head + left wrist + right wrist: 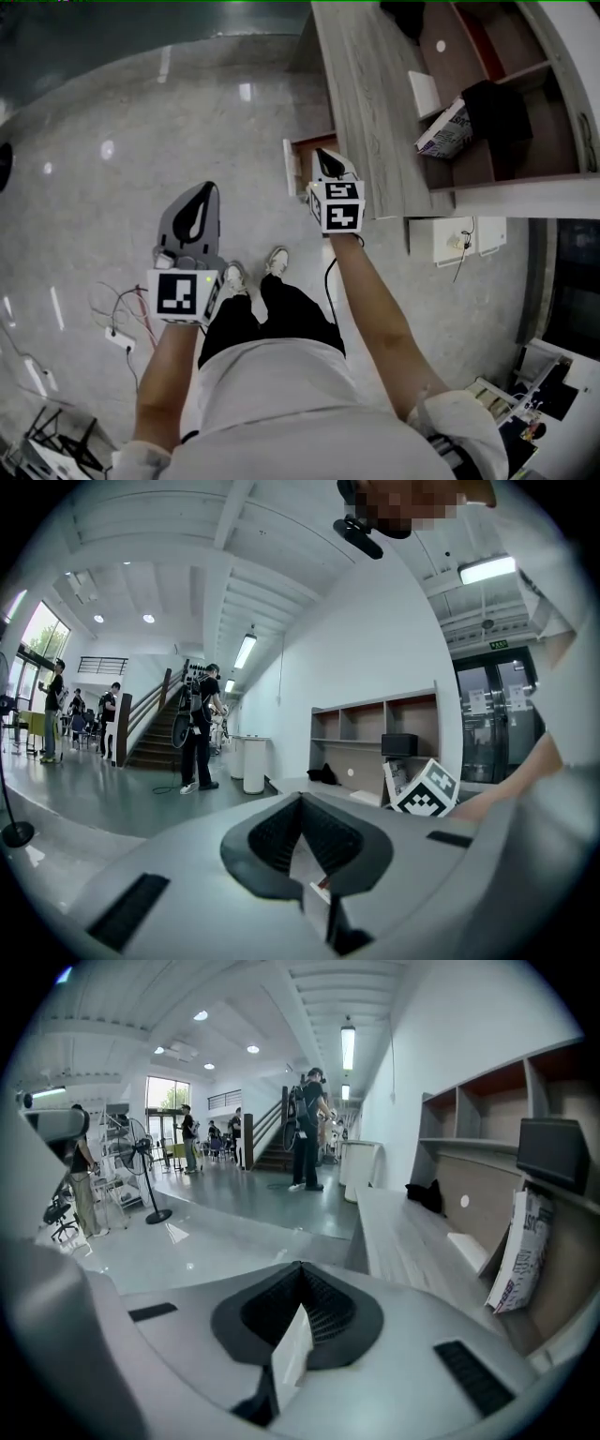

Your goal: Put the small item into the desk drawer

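Setting: a person stood beside a desk [361, 103] with open shelves [487, 66].
Left gripper [300, 801]: jaws together, nothing clamped. It hovered over the floor [112, 141], well apart from the desk.
Right gripper [299, 1269]: jaws together, nothing clamped. It hovered just above the drawer [287, 167] at the desk's edge.
Pale sliver in each seam: probably floor seen through the gap behind the pads rather than a held thing. The wide-angle views left this unsure.
Drawer: pulled out from under the desk edge, its brown inside partly covered by the right gripper.
Small item: identified in no view. Neither gripper carried it, and none showed in the visible part of the drawer. A white flat object [424, 91] and a printed bag [444, 131] lay on the shelves.
Risk, wrong pick: with the item unlocated, a gripper could fetch the wrong object.
Risk, failed grasp: closed jaws brought to the item would push it away instead of taking it.
Risk, drawer: it projected beside the person's legs, so a knock could shut it early.
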Tool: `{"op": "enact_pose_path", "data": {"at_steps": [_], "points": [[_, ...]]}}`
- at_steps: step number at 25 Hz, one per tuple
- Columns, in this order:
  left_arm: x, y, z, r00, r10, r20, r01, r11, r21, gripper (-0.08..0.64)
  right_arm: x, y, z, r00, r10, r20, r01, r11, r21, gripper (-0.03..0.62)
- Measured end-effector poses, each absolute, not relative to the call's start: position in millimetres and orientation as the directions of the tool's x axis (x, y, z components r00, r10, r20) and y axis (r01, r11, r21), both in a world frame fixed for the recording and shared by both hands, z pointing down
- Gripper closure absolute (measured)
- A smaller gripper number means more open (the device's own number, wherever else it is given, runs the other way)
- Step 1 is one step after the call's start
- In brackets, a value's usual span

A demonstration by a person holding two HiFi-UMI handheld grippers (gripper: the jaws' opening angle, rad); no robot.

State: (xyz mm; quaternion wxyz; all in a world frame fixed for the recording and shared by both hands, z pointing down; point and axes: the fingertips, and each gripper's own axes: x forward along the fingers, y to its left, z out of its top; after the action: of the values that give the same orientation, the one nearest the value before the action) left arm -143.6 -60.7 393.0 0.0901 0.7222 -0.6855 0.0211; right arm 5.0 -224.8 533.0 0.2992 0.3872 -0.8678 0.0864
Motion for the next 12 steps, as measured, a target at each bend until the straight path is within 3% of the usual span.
{"op": "enact_pose_path", "data": {"at_steps": [12], "points": [[-152.9,-53.8,326.8,0.084,-0.994,0.064,-0.996,-0.082,0.034,0.541,34.2,-214.1,383.6,-0.614,-0.712,0.341,-0.738,0.671,0.072,0.571]]}}
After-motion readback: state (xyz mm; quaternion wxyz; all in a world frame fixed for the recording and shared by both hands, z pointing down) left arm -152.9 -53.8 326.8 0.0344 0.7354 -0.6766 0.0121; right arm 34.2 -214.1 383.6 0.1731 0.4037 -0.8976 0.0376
